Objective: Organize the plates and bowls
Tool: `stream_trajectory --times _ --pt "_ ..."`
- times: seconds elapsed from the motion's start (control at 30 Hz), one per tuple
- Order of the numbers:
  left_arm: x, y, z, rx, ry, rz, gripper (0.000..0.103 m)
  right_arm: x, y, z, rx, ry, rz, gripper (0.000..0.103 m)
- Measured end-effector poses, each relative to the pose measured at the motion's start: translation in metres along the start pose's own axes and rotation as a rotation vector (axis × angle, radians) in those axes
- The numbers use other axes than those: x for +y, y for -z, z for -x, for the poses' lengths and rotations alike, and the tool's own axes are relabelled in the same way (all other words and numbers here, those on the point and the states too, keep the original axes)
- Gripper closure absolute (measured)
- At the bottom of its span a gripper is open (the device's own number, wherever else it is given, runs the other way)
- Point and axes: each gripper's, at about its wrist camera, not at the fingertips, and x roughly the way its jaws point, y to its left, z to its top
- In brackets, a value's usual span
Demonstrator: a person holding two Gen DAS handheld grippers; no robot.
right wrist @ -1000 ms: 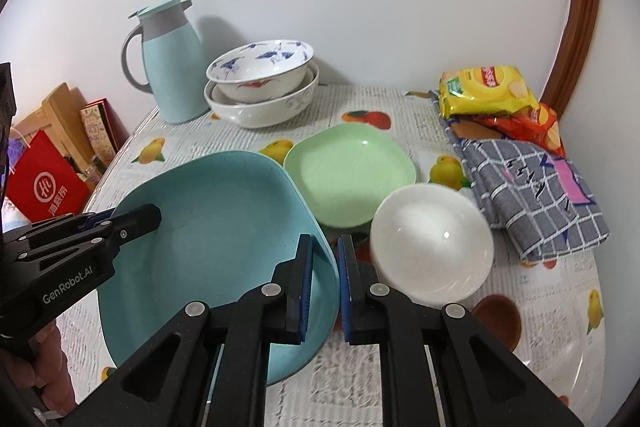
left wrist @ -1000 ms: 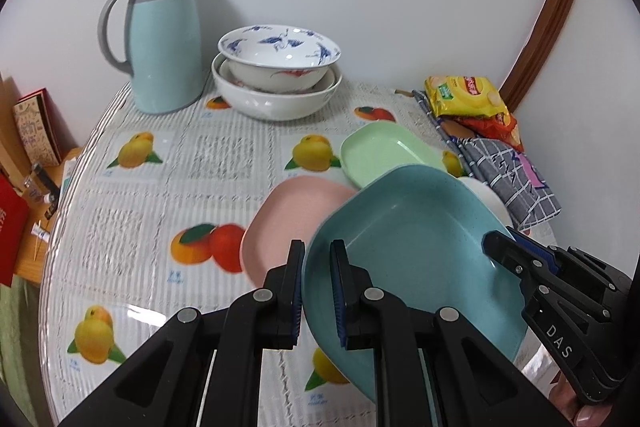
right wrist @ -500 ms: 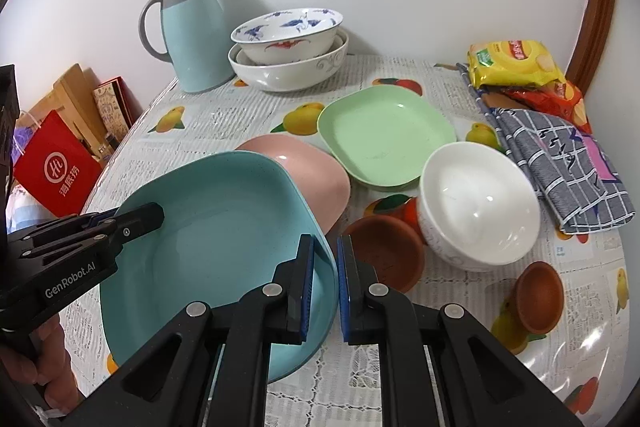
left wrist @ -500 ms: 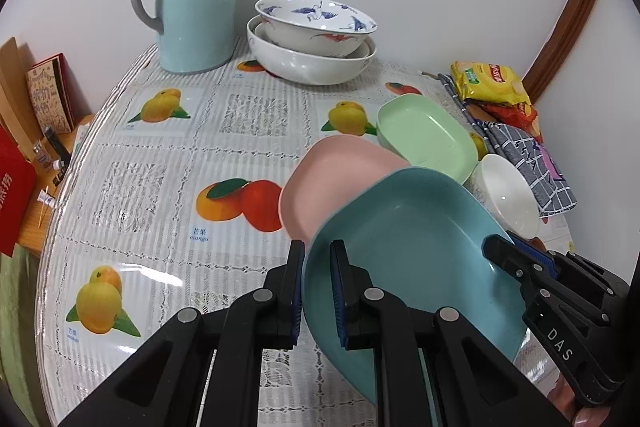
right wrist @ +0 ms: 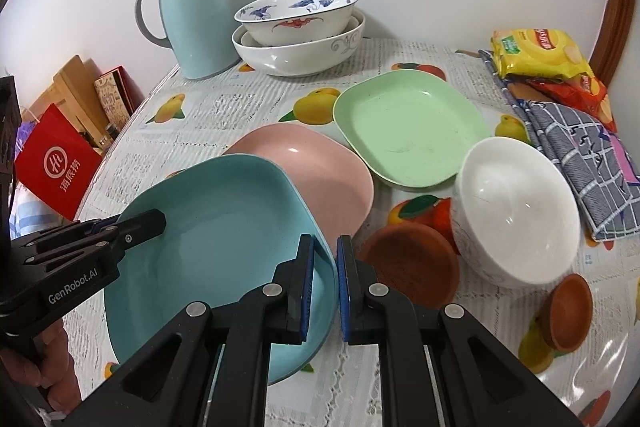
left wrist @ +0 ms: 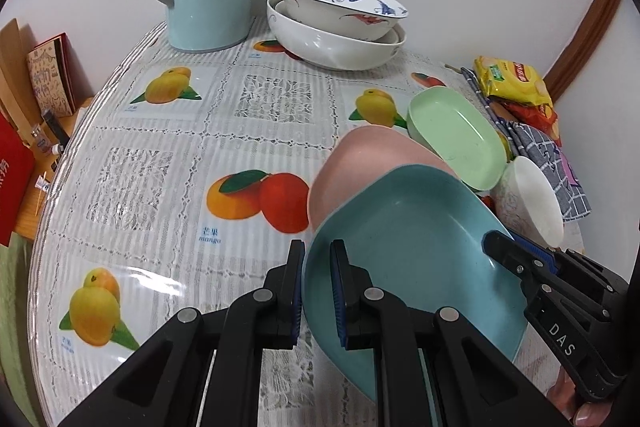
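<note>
Right wrist: teal plate [right wrist: 224, 247] square-ish, glossy, tilted; both grippers' fingers [right wrist: 306, 291] pinching opposite rims

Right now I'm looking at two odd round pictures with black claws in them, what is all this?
A person holds a hand-held claw in each hand; each carries a wide-angle camera looking along its fingers. One picture is from the left claw, the other from the right claw. Both are shut on opposite rims of a blue plate, held over a pink plate. On the fruit-print table also lie a green plate, white bowl, stacked bowls, a jug, snack packets and a checked cloth.
</note>
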Motion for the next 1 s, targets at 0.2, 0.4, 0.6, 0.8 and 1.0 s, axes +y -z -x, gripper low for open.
stream_trajectory --times 0.2,0.4,0.6,0.8,1.0 --pt "-0.003 -0.015 -0.015 0.007 -0.009 -0.003 0.090 -0.003 -0.015 -0.015 0.005 0.005 0.017 0.092" --pt "-0.008 -0.025 -0.031 0.017 -0.037 -0.016 0.090 -0.008 -0.026 -0.034 0.018 0.008 0.042 0.091" --pt "-0.013 -0.028 -0.046 0.023 -0.088 -0.037 0.090 -0.012 -0.038 -0.049 0.021 0.017 0.067 0.092" --pt "-0.010 -0.030 -0.055 0.042 -0.094 -0.043 0.090 -0.013 -0.049 -0.061 0.023 0.029 0.107 0.092" --pt "-0.009 -0.029 -0.056 0.053 -0.093 -0.041 0.090 -0.010 -0.055 -0.070 0.023 0.030 0.121 0.088"
